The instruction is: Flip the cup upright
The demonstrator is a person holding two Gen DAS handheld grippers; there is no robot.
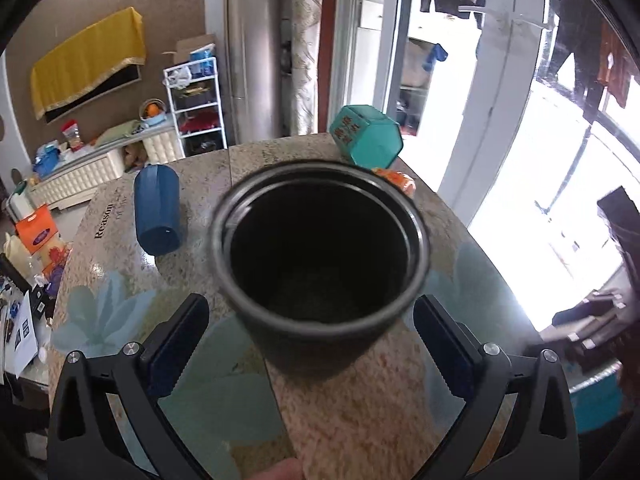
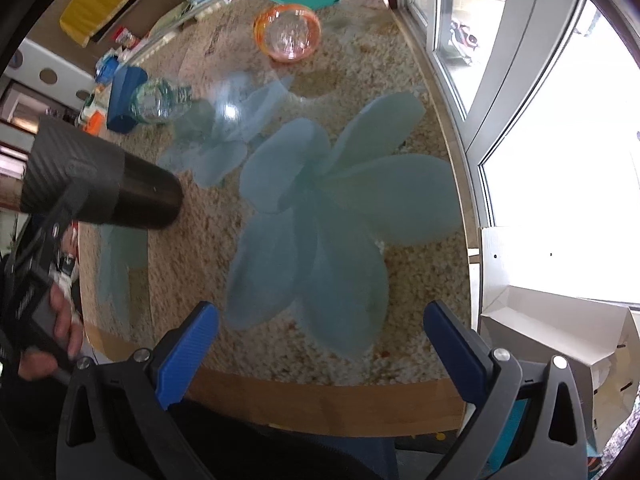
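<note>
Left wrist view shows the left gripper (image 1: 310, 336) spread wide, its fingers apart from the dark cup (image 1: 320, 248) standing mouth-up on the table (image 1: 360, 400). Right, the right gripper (image 2: 320, 344) gapes empty. Flip appears done; next, back away cleanly.

Dark cup (image 1: 320, 256) stands upright on the tabletop, open mouth up. Its inside is black; a textured sleeve wraps its upper body.
</note>
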